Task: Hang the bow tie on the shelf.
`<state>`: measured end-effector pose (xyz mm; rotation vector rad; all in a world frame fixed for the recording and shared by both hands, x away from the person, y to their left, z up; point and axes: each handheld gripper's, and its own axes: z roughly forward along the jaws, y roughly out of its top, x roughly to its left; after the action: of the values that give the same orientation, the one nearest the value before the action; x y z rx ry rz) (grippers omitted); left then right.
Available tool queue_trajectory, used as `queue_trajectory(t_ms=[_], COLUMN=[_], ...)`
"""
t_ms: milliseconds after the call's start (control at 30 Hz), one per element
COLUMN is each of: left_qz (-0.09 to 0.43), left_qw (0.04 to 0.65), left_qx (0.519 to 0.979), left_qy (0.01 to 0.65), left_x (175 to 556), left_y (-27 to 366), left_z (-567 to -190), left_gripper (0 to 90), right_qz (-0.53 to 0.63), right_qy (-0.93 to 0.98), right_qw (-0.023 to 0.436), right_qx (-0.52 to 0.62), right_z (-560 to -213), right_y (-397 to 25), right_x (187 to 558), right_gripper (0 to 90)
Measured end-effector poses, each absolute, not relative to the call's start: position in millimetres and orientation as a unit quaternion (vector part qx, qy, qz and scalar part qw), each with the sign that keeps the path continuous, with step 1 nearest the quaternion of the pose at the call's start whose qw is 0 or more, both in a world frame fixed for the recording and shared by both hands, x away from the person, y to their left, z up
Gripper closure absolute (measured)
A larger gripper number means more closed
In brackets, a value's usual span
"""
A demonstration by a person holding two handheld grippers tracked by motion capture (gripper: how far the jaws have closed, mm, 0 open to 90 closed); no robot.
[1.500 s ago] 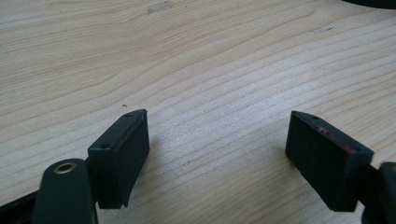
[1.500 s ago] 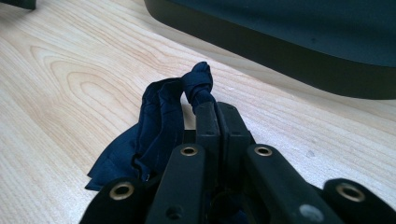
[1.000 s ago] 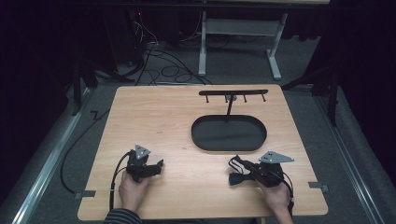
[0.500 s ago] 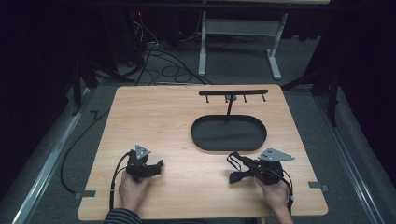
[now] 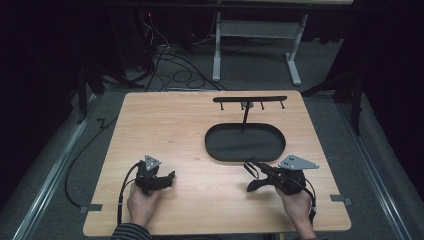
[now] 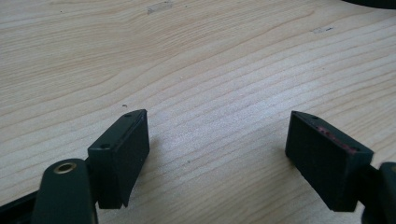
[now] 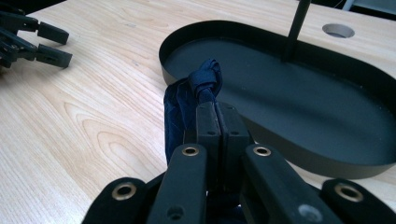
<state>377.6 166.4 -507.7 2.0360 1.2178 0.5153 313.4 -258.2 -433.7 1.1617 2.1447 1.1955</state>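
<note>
Jaws of right gripper (image 7: pixel 215 122) clamped on dark blue cloth (image 7: pixel 187 100); left gripper (image 6: pixel 233 154) jaws wide apart, empty

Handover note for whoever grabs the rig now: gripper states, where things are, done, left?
Left gripper: open, holding nothing, low over the wooden table.
Right gripper: shut on a dark blue cloth item, just short of the black oval tray.
Done: cloth picked up.
Left: probably put it in the tray or hang it on the hook rack; nothing is on either yet.

Dark blue bunched cloth (image 7: pixel 187 100) in gripper (image 7: pixel 216 116), beside black tray (image 7: pixel 299 154).
</note>
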Motion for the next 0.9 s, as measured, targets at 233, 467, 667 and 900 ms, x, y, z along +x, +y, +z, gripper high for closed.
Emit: queue_trajectory(t_ms=[233,467,667,900], left_qz=[0.199,0.199,0.199,0.199], left_qw=[0.349,0.349,0.349,0.349], left_qx=[0.786,0.786,0.786,0.786], left_qy=[0.47,0.47,0.47,0.47], left_x=[377.6,377.6,377.6,377.6], left_y=[166.4,166.3,166.3,166.4], left_z=[-507.7,-507.7,-507.7,-507.7], left_gripper=[22.0,22.0,22.0,22.0], right_qz=[0.434,0.441,0.448,0.454], right_qy=[0.772,0.769,0.766,0.765], right_qw=[0.218,0.222,0.225,0.227], right_qx=[0.41,0.405,0.402,0.397], right_z=[-426.5,-419.5,-413.0,-406.0], right_y=[-256.3,-256.1,-256.3,-255.3], right_x=[315.9,318.7,321.9,326.0], right_gripper=[90.0,90.0,90.0,90.0])
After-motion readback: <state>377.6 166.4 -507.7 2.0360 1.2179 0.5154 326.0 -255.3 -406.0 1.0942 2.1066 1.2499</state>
